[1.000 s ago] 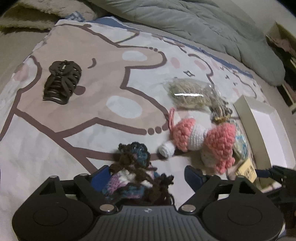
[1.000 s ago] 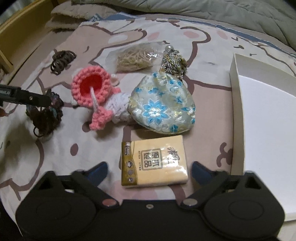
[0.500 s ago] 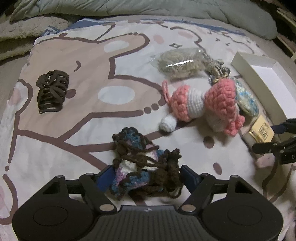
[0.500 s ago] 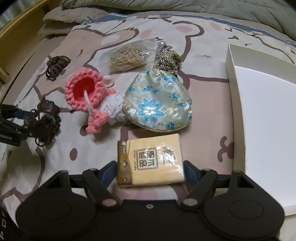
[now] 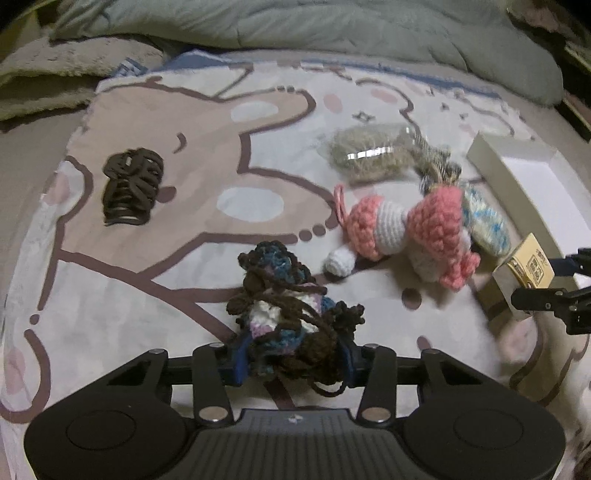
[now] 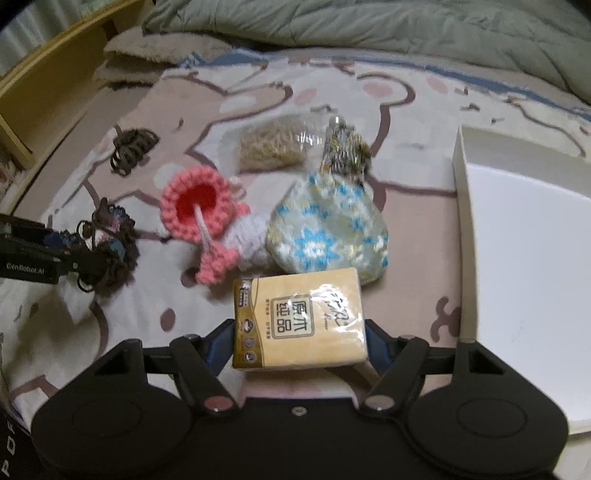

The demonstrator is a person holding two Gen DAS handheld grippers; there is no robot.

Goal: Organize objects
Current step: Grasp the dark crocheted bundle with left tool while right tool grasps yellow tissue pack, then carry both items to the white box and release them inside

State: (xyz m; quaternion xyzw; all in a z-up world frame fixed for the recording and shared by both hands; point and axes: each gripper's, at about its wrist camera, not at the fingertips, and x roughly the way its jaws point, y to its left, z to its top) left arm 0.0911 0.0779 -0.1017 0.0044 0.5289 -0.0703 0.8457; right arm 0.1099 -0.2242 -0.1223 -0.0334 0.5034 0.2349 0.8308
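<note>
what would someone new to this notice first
Probably the pink and white crochet doll lying mid-bedspread, against the blue-flowered brocade pouch. Nearer, the right tool is closing on a yellow tissue pack beside the white box. The left tool is closing on a dark yarn bundle; a brown hair claw lies far left.

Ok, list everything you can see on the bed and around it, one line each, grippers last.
yarn bundle: 1, brown, blue, white; between left jaws
tissue pack: 1, yellow; between right jaws
crochet toy: 1, pink and white; centre of sheet
floral pouch: 1, cream and blue; beside toy
hair claw: 1, dark brown; far left
clear bag: 1, tan contents; behind toy
tassel: 1, gold and dark; behind pouch
box: 1, white; right
quilt: 1, grey-green; far edge
left gripper: closing on yarn
right gripper: closing on tissues
</note>
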